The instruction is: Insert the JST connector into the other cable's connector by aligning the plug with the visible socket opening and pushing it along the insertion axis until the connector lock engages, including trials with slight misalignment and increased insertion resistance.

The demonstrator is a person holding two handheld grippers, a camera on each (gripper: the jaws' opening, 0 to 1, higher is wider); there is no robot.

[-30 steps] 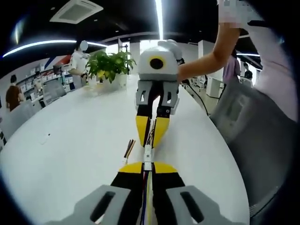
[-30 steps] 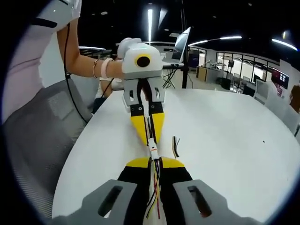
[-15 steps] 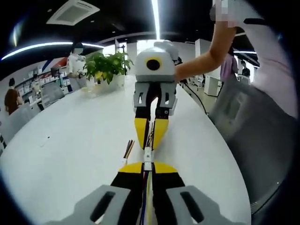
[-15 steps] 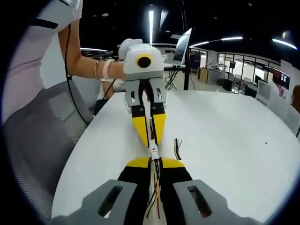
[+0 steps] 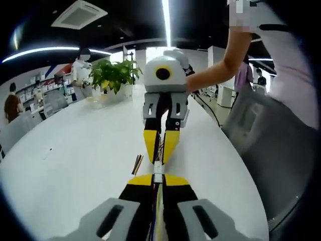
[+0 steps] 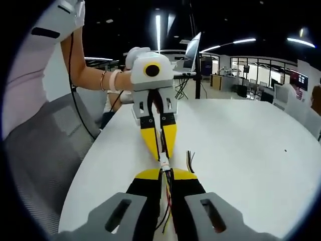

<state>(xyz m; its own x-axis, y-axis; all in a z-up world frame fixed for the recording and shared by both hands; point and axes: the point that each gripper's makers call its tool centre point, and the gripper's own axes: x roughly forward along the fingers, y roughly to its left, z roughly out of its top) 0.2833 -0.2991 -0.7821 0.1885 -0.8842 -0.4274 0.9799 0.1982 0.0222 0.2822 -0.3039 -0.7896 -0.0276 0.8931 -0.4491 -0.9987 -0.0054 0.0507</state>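
In the left gripper view, the left tongs (image 5: 158,179) rise from the bottom edge with their yellow-tipped black jaws pressed together on a thin bundle of wires, and a small white JST connector (image 5: 158,168) sticks out just past the tips. Facing them nose to nose, the right tongs (image 5: 161,159) come in from the far side, their long yellow jaws likewise pinched together on their own cable, which runs back up between the jaws as dark and reddish strands. The white connector sits between the two pairs of tips, touching or nearly touching both; whether plug and socket are fully seated is too small to tell.

The right gripper view gives the mirror of this. The right tongs (image 6: 165,173) are clamped on a cable (image 6: 167,201) whose red, yellow and black wires trail down between the jaws toward the camera. The connector (image 6: 163,164) shows as a small white block with a hint of red at its edge, held just above the white worktop (image 6: 241,150). The left tongs (image 6: 161,156) point straight down at it, jaws together, held by a person's hand (image 6: 131,51) in a pale glove.

A short loose bundle of dark wires (image 6: 189,160) lies on the worktop just beside the meeting point. A potted plant (image 5: 114,74) stands at the worktop's far end.
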